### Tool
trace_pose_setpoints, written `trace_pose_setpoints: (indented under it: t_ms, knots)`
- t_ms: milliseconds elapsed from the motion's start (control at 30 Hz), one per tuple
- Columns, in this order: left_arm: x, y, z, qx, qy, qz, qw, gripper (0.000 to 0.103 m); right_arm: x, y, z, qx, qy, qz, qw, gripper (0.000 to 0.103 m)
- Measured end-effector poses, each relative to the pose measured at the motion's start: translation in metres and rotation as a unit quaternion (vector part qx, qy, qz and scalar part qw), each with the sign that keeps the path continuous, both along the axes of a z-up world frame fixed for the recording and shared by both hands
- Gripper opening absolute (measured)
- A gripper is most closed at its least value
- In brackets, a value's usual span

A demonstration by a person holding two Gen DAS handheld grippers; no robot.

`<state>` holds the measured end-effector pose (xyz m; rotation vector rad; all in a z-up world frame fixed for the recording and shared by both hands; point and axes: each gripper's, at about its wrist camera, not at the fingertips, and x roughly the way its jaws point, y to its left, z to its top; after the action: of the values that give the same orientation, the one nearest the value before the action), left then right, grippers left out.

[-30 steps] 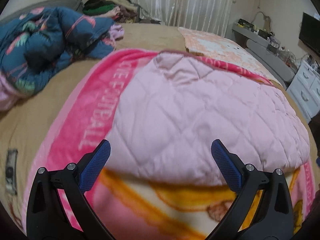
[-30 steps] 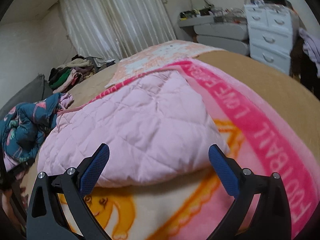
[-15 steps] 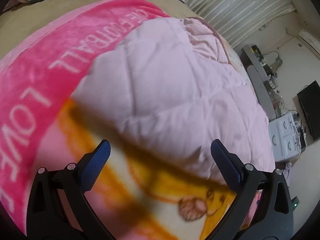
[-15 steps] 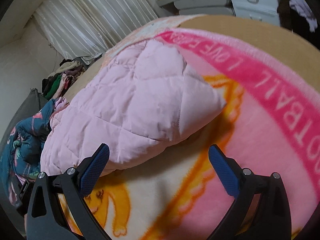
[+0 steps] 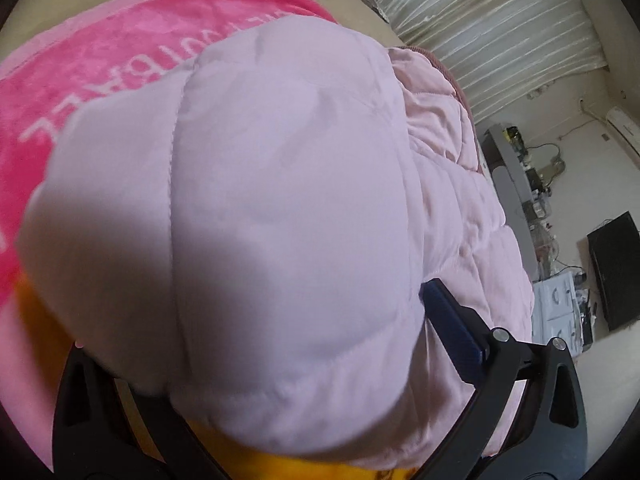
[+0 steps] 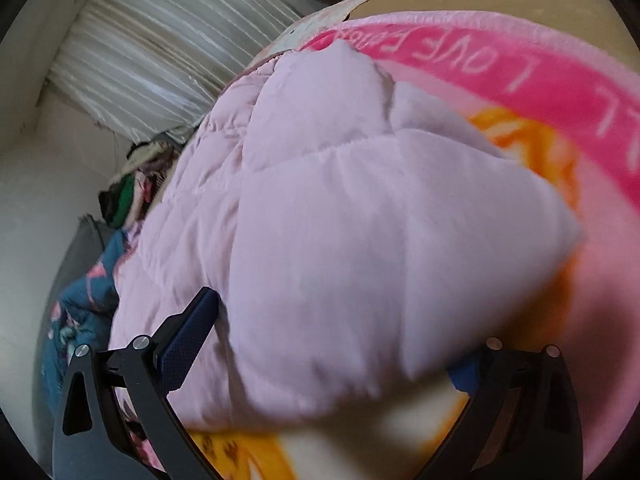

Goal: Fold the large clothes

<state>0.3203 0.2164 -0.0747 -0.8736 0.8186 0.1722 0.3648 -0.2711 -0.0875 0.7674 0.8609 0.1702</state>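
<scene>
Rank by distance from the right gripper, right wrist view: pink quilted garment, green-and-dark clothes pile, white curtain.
1. pink quilted garment: between the right gripper's fingers.
2. clothes pile: far left, beyond the garment.
3. white curtain: upper left, at the back wall.

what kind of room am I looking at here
Most likely a bedroom. The pink quilted garment lies on a pink printed blanket spread over a bed, with pleated curtains and a white drawer chest nearby.

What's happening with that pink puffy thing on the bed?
A person with a gripper in each hand is folding a pink quilted garment lying on a pink blanket. The left gripper and right gripper are both open, each straddling a near corner, neither clamped yet.
</scene>
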Motion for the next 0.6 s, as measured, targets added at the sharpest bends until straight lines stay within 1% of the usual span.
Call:
trace_pose_setpoints:
  t_ms: [100,133,167,200,233,267,300,333,367,400,467,500,600]
  knots:
    - [0.003,-0.005,0.001,0.014,-0.015,-0.007,0.9998,0.095,0.009,0.003,0.001,0.000,-0.008,0.000,1.000,0.098]
    - [0.003,-0.006,0.002,0.021,-0.017,-0.009,0.9996,0.094,0.012,0.004,0.001,-0.004,-0.014,0.003,1.000,0.095]
    - [0.004,-0.007,0.004,0.028,-0.019,-0.013,0.9994,0.089,0.013,0.006,0.003,-0.010,-0.022,0.008,1.000,0.084]
    - [0.003,-0.010,0.008,0.040,-0.025,-0.019,0.9987,0.085,0.014,0.007,0.005,-0.018,-0.029,0.016,0.999,0.078]
    - [0.003,-0.013,0.014,0.059,-0.030,-0.028,0.9974,0.075,0.014,0.012,0.011,-0.036,-0.046,0.030,0.998,0.063]
    - [0.002,-0.017,0.021,0.081,-0.037,-0.036,0.9954,0.065,0.013,0.016,0.017,-0.054,-0.058,0.041,0.996,0.053]
    - [0.001,-0.021,0.028,0.099,-0.042,-0.044,0.9933,0.060,0.011,0.022,0.026,-0.084,-0.071,0.055,0.992,0.049]
    - [0.000,-0.024,0.033,0.112,-0.045,-0.050,0.9915,0.052,0.010,0.027,0.031,-0.102,-0.076,0.062,0.990,0.044]
    - [-0.001,-0.028,0.039,0.126,-0.050,-0.057,0.9892,0.046,0.009,0.031,0.037,-0.123,-0.080,0.070,0.987,0.040]
    - [-0.004,-0.032,0.046,0.144,-0.057,-0.064,0.9858,0.044,0.008,0.038,0.044,-0.154,-0.087,0.080,0.981,0.038]
    - [-0.009,-0.039,0.058,0.170,-0.064,-0.078,0.9802,0.038,0.005,0.048,0.055,-0.192,-0.098,0.091,0.972,0.033]
    - [-0.011,-0.042,0.063,0.178,-0.066,-0.082,0.9784,0.038,0.001,0.054,0.063,-0.215,-0.108,0.099,0.966,0.032]
    - [-0.021,-0.044,0.078,0.192,-0.074,-0.090,0.9744,0.036,-0.010,0.063,0.081,-0.248,-0.134,0.113,0.953,0.029]
